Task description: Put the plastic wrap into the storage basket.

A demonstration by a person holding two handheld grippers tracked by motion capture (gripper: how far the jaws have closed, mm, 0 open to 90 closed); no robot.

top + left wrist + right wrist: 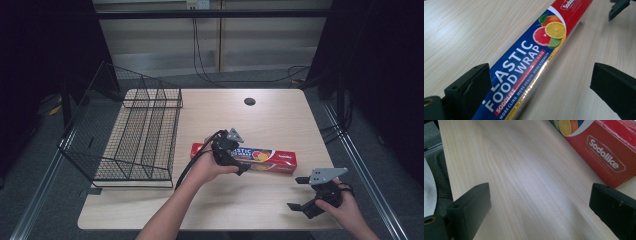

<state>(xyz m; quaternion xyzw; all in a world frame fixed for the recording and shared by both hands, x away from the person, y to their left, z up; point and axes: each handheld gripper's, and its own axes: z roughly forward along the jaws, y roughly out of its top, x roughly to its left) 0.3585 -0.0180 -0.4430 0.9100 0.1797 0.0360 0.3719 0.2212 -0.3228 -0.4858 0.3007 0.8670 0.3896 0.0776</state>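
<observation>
Nearest the camera, the right gripper point(301, 192) hovered over the table point(260, 200) with its jaws spread wide, just off the red end of the plastic wrap box point(277, 161). That box (printed with citrus fruit) lay flat on the table. Over its other end the left gripper point(235, 162) sat, jaws apart and straddling it. Well left of the box stood a black wire basket point(135, 140).

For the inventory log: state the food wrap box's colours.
Red ends, blue middle, citrus picture on the food wrap box; left gripper view.

Wire basket point(135, 135) left of wrap box point(270, 159)
</observation>
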